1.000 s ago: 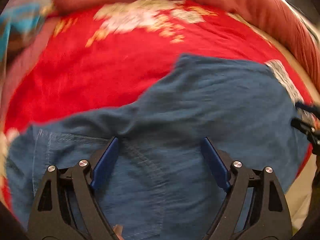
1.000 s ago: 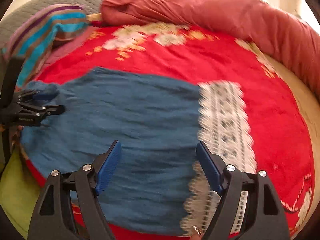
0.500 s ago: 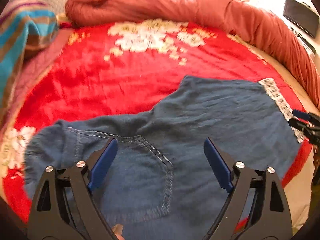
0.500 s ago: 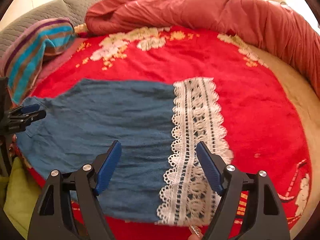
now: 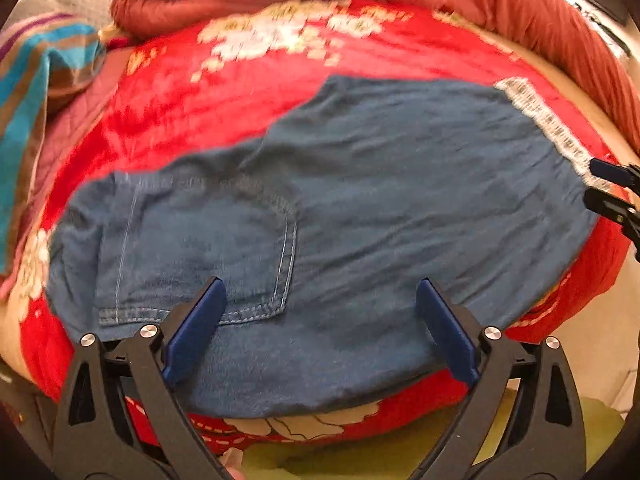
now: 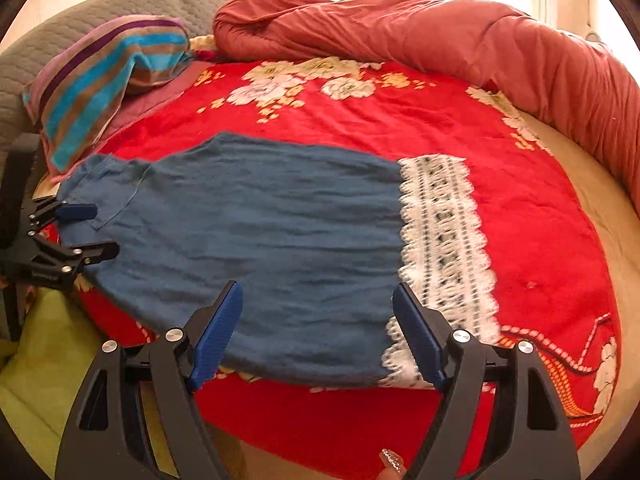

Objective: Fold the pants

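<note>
The blue denim pants (image 5: 360, 200) lie flat on the red bed cover, folded lengthwise, waist and back pocket (image 5: 256, 248) to the left, white lace hem (image 6: 440, 240) to the right. My left gripper (image 5: 320, 312) is open and empty above the near edge by the pocket. My right gripper (image 6: 316, 320) is open and empty above the near edge of the pants (image 6: 260, 232) beside the lace. Each gripper shows in the other's view: the right one at the far right (image 5: 612, 192), the left one at the far left (image 6: 80, 232).
A red floral blanket (image 6: 400, 112) covers the bed. A rolled rust-coloured duvet (image 6: 440, 32) runs along the back and right. A striped towel (image 6: 104, 72) lies at the back left. Yellow-green fabric (image 6: 40, 360) hangs below the near edge.
Both grippers have pulled back toward the near edge of the bed, open and empty throughout. The pants lie unchanged, with more of them in view.
</note>
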`<action>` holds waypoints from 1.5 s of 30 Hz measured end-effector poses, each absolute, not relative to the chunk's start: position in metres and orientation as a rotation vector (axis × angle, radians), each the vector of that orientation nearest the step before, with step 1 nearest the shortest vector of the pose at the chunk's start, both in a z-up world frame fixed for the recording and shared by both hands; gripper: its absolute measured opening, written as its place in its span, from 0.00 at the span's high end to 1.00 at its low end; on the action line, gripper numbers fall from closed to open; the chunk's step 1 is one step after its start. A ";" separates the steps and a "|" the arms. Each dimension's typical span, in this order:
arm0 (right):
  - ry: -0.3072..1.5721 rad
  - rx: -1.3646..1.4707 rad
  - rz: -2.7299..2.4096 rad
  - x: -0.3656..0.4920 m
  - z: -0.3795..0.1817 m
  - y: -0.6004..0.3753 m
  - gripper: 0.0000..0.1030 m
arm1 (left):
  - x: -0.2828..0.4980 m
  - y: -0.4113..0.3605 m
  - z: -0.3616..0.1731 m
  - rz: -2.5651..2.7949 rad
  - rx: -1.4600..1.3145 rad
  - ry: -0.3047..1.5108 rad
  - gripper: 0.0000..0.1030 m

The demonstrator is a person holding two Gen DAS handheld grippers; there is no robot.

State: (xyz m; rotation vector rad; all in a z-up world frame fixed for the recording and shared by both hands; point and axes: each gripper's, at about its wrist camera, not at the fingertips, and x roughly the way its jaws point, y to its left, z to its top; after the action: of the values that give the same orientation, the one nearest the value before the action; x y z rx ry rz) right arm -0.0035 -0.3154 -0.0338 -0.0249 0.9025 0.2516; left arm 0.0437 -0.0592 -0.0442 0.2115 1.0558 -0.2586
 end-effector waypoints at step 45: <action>0.707 0.067 0.084 -0.046 0.029 -0.375 0.09 | 0.014 -0.099 0.033 -0.351 0.187 0.817 0.09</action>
State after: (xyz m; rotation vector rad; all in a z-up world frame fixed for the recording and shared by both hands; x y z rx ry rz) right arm -0.0459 -0.3752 0.0288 0.0673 0.7072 0.0838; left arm 0.0144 -0.0993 0.0329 0.1873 0.8170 -0.3510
